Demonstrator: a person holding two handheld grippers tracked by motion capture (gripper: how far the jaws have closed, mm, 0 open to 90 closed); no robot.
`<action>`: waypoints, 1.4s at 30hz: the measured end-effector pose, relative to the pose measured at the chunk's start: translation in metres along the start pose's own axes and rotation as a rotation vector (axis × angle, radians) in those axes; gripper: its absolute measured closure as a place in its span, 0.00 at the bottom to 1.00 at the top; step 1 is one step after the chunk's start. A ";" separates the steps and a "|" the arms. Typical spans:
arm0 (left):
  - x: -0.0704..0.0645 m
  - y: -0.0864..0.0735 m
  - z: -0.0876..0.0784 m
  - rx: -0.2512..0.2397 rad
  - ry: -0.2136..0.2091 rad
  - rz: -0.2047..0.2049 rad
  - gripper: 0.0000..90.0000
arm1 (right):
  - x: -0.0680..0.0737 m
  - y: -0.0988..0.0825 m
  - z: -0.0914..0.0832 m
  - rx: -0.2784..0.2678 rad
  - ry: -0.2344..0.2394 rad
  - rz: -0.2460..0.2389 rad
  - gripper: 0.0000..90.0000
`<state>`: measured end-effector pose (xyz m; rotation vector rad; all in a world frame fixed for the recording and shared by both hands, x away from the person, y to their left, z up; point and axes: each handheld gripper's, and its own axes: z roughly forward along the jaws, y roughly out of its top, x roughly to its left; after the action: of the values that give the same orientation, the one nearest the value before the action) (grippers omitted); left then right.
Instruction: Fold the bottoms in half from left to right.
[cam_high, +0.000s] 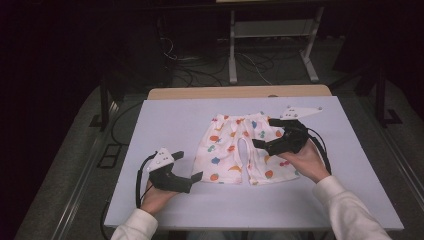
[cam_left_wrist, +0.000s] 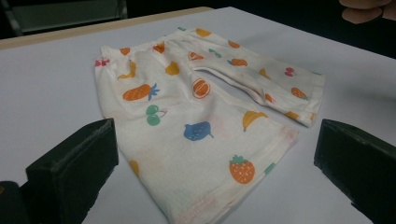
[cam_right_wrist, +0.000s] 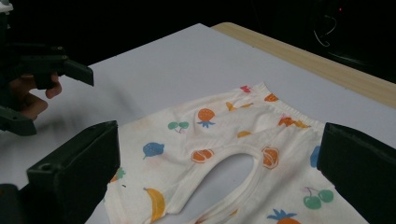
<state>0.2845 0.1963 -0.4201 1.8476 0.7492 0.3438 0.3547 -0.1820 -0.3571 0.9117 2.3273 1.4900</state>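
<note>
Child's fruit-print shorts (cam_high: 239, 150) lie flat and spread on the white table top (cam_high: 165, 120), waistband toward the far edge, both legs toward the person, the legs parted with a bare strip of table between them. No fold shows anywhere in the cloth and nothing is gripped, so by my reading the work (likely folding) is at its start: laying-out looks done, every fold is left. Left gripper (cam_high: 196, 177) sits low just off the near left corner of the shorts, at the hem of the left leg, apart from the cloth; its jaws stand wide apart, and in the left gripper view they frame that leg's hem with nothing between them. The left hand (cam_high: 156, 196) holds it from below, forearm coming in from the near edge, gripper pointing right toward the cloth. Right gripper (cam_high: 261, 143) hangs over the right leg, aimed left across the garment toward the crotch; jaws also spread, empty. Whether it touches the fabric cannot be told. Right hand (cam_high: 302, 162) cups the gripper body, white sleeve (cam_high: 345, 207) angled in from the near right.
</note>
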 end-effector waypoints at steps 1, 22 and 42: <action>0.000 0.000 0.000 0.000 0.000 -0.001 0.00 | 0.000 0.001 0.001 -0.001 0.000 0.001 0.00; 0.000 0.000 0.000 0.001 -0.005 -0.001 0.00 | -0.009 0.019 0.023 0.013 -0.012 0.004 0.00; 0.000 0.000 0.001 0.000 -0.010 -0.002 0.00 | -0.024 0.035 0.048 0.039 -0.035 0.019 0.00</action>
<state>0.2849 0.1960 -0.4203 1.8468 0.7440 0.3335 0.4104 -0.1511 -0.3512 0.9642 2.3368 1.4297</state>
